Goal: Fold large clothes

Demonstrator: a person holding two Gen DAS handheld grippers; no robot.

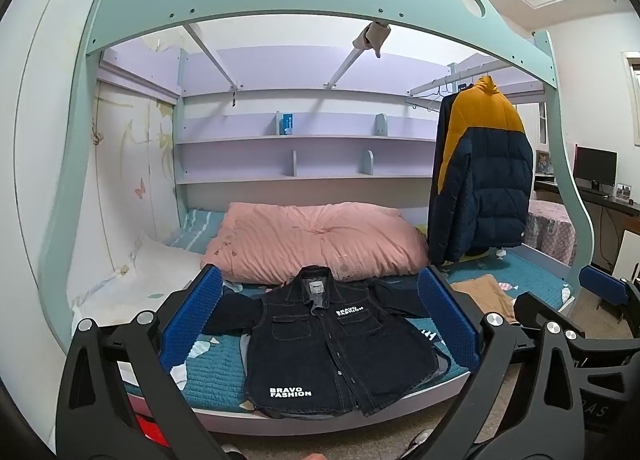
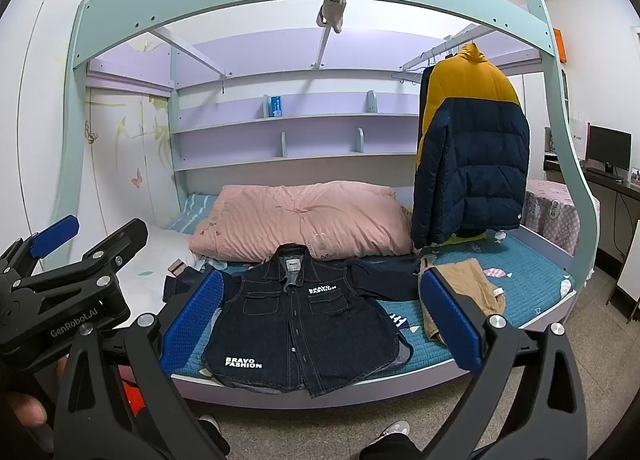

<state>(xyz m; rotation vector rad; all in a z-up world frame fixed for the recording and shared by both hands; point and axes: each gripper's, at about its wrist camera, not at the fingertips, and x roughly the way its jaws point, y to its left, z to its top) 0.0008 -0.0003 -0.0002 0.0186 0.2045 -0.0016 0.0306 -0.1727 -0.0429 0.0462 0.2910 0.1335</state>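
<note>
Item: denim jacket (image 1: pixel 320 344), dark, lettered "BRAVO FASHION" on chest and hem. Location: front edge of the bed (image 1: pixel 216 384), on the teal mattress cover, face up, buttoned, collar toward the pink duvet (image 1: pixel 316 240), hem hanging slightly over the bed's near edge. Both sleeves lie spread outward, the one on the viewer's right stretched toward a tan garment (image 2: pixel 468 292).

Left gripper (image 1: pixel 320 320): jaws wide apart, holding nothing, raised in front of the bed and well apart from the cloth.

Right gripper (image 2: pixel 320 324): likewise spread wide and empty, held back from the bed at about the same height; the jacket shows between its blue pads (image 2: pixel 192 320).

Other stock: yellow-and-navy puffer coat (image 1: pixel 480 184) on a hanger at the bed's right end; shelves (image 1: pixel 300 140) behind.

Step in hand, by judgement: the start. The jacket is laid flat and unfolded; no fold is made.

Next move calls for: lowering each gripper to a sleeve or shoulder edge, closing on one cloth layer only, then carrying the sleeves inward across the chest without dragging the hem off the bed.
</note>
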